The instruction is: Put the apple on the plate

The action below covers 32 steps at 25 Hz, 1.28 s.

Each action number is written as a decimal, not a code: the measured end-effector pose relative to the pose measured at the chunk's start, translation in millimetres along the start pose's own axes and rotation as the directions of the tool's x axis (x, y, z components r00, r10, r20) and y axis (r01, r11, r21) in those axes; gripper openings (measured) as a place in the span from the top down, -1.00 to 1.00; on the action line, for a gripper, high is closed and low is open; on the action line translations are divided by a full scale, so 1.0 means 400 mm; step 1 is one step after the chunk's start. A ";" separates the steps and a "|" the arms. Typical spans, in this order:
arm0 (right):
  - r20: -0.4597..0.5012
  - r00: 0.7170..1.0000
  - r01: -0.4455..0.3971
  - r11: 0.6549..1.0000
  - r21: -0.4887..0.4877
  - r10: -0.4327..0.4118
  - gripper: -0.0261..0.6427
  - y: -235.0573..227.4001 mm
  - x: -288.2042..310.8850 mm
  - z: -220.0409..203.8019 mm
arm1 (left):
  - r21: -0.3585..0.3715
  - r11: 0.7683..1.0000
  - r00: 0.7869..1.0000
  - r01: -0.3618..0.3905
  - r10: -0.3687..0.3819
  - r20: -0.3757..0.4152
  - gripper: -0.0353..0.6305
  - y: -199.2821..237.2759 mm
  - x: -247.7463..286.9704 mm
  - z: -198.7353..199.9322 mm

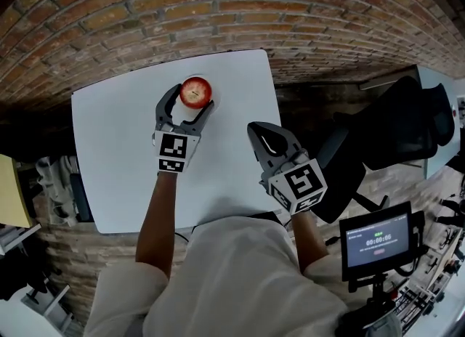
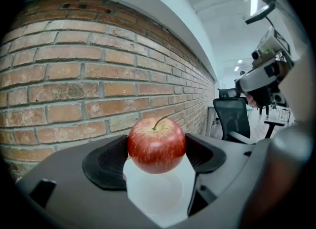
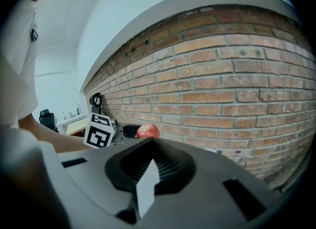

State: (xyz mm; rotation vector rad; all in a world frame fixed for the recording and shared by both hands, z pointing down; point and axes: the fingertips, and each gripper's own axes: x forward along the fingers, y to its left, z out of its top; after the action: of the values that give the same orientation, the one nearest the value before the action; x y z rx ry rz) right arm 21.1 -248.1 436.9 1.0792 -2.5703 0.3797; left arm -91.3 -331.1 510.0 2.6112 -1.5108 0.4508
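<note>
A red apple (image 1: 195, 91) (image 2: 156, 144) sits between the jaws of my left gripper (image 1: 195, 95) (image 2: 157, 154), which is shut on it with a pad against each side. It hangs just above a small white plate (image 2: 155, 193), at the far middle of the white table (image 1: 116, 168). In the head view the plate barely stands out from the tabletop. My right gripper (image 1: 256, 128) (image 3: 150, 161) is shut and holds nothing, near the table's right edge. The right gripper view shows the apple (image 3: 147, 131) far off beside the left gripper's marker cube (image 3: 98, 130).
A brick wall (image 1: 232, 9) runs close behind the table's far edge. A black office chair (image 1: 392, 132) stands to the right of the table. A small screen on a stand (image 1: 378, 241) is at the lower right. Yellow and white clutter lies at the left.
</note>
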 end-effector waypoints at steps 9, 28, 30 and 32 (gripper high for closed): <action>-0.035 0.999 -0.008 1.000 0.011 0.008 0.91 -0.011 0.031 -0.027 | -0.016 1.000 0.996 -0.017 0.016 -0.087 -0.22 0.026 0.076 -0.116; -0.094 0.995 -0.034 0.999 0.006 0.035 0.91 0.003 0.058 -0.087 | 0.003 0.999 0.979 0.045 -0.043 -0.200 -0.22 0.007 0.155 -0.326; -0.103 0.994 -0.037 0.999 0.003 0.037 0.91 0.002 0.054 -0.092 | -0.002 0.999 0.981 0.041 -0.041 -0.188 -0.22 0.003 0.158 -0.322; -0.110 0.993 -0.038 0.999 0.001 0.038 0.91 0.001 0.051 -0.097 | -0.007 0.999 0.982 0.036 -0.037 -0.184 -0.22 0.002 0.160 -0.318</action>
State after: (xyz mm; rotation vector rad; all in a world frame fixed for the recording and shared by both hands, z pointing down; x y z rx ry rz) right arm 15.0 -246.8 480.4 0.9814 -2.4967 0.4348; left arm -88.7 -356.2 650.3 2.5098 -1.4017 0.6643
